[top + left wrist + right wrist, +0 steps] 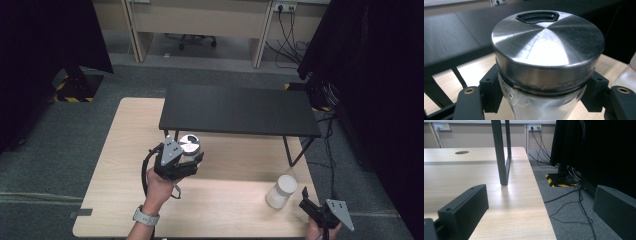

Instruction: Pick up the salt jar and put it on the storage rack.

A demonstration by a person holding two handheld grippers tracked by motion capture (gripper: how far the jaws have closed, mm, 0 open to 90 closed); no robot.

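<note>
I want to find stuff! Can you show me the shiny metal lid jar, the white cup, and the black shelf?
Clear jar with round steel lid (547, 47): left gripper view, lid top.
White plastic cup (281, 192): high view, its side.
Black metal shelf (240, 110): high view, flat top.

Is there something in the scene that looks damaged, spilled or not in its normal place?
Nothing is spilled or broken. One oddity: the jar held by the left gripper has crinkled clear film or tape just under its steel lid. The white jar stands upright on the table, near the open right gripper.
</note>
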